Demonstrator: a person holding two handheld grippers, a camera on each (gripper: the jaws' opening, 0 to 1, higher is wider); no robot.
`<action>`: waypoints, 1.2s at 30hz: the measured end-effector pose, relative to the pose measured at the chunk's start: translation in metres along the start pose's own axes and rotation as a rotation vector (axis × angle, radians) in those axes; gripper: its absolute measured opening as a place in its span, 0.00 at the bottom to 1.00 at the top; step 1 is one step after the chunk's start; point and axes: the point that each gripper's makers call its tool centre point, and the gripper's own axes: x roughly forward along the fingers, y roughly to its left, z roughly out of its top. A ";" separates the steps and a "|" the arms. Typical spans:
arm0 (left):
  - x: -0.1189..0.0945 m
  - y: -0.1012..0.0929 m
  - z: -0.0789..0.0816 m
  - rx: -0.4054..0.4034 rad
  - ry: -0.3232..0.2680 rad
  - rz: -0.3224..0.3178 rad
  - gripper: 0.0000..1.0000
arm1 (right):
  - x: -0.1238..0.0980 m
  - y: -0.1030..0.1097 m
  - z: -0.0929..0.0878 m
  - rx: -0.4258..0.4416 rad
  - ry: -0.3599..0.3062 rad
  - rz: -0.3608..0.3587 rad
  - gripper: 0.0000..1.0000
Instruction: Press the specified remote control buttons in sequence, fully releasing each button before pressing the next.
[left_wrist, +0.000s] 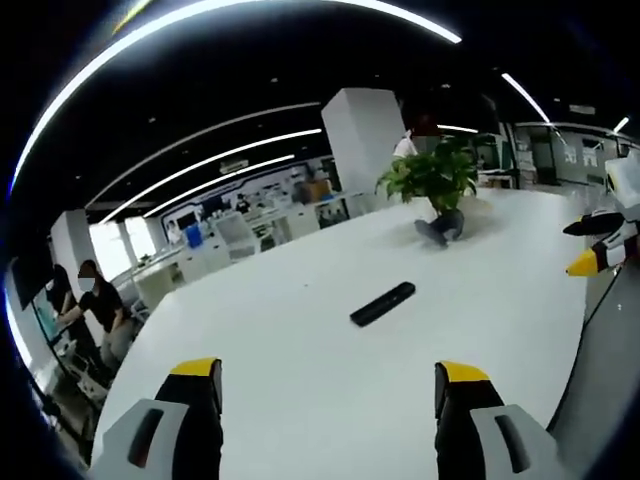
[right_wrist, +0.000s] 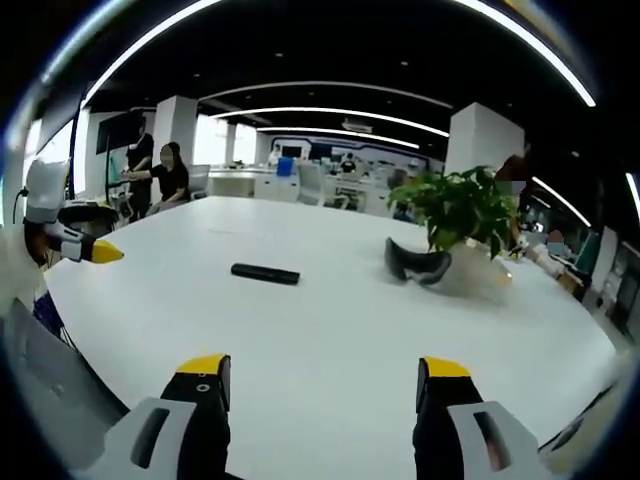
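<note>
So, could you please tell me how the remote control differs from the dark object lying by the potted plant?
The remote control is a slim, straight bar lying flat; the dark object is bulkier and curved. The remote lies alone on open white table, while the dark object sits right beside the potted plant. Both are black, and both rest on the table with neither hand-held gripper touching them.
</note>
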 end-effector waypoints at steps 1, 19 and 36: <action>0.003 0.000 0.000 0.000 0.005 -0.010 0.91 | 0.000 0.000 -0.002 -0.006 0.009 -0.003 0.73; 0.063 -0.010 0.025 0.067 0.020 -0.126 0.90 | 0.001 0.002 -0.013 -0.021 0.079 0.009 0.43; 0.108 -0.018 0.036 0.152 0.071 -0.207 0.87 | 0.001 0.004 -0.027 -0.030 0.169 0.019 0.08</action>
